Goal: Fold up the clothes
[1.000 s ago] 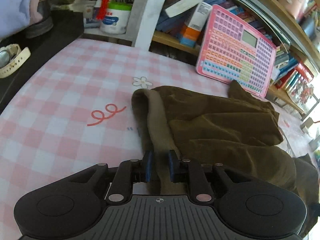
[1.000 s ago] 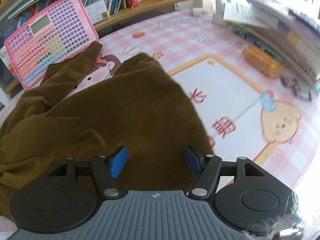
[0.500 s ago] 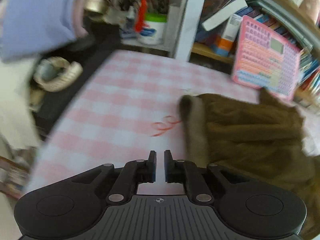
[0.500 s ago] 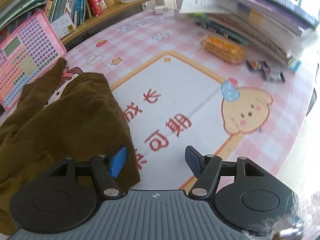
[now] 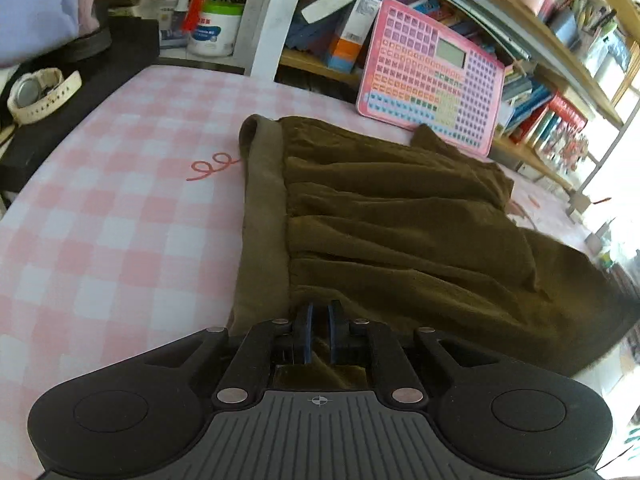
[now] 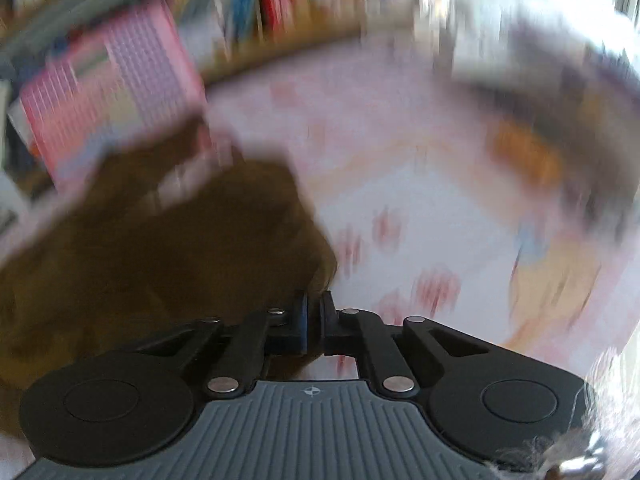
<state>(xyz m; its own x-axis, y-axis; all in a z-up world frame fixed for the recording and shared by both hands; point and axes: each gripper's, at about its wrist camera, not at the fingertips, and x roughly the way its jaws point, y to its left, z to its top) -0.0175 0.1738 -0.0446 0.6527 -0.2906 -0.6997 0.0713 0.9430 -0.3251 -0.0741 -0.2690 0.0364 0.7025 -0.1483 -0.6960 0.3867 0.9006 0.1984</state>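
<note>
While our right wrist view is smeared by blur, our left wrist view is sharp, and we list from both.

Item one: a brown garment (image 5: 400,232) lying on the pink checked worktop (image 5: 120,220). A lighter band (image 5: 264,220) along its left edge runs from near us away toward the shelves. The gathered cloth spreads rightward from that band toward the far right edge, so its long axis lies across the left view.

Item two: our left tongs (image 5: 319,326), clenched on the garment at the near end, just right of the band; brown cloth shows between the blue pads.

Item three: our right tongs (image 6: 314,322), drawn nearly together at the right-hand edge of the brown garment (image 6: 160,260); through the blur we cannot tell whether cloth is caught between them.

Left view only: a white wristwatch (image 5: 40,94) on a black surface, a white tub with a green lid (image 5: 214,28) whose label we cannot read, a red curl printed on the cloth (image 5: 210,164).

Both views: a pink keyboard toy (image 5: 432,76) propped against the bookshelf, just behind the garment.

Right view only: a white panel with red marks (image 6: 400,240) printed on the worktop to the right of the garment; the marks are illegible.
</note>
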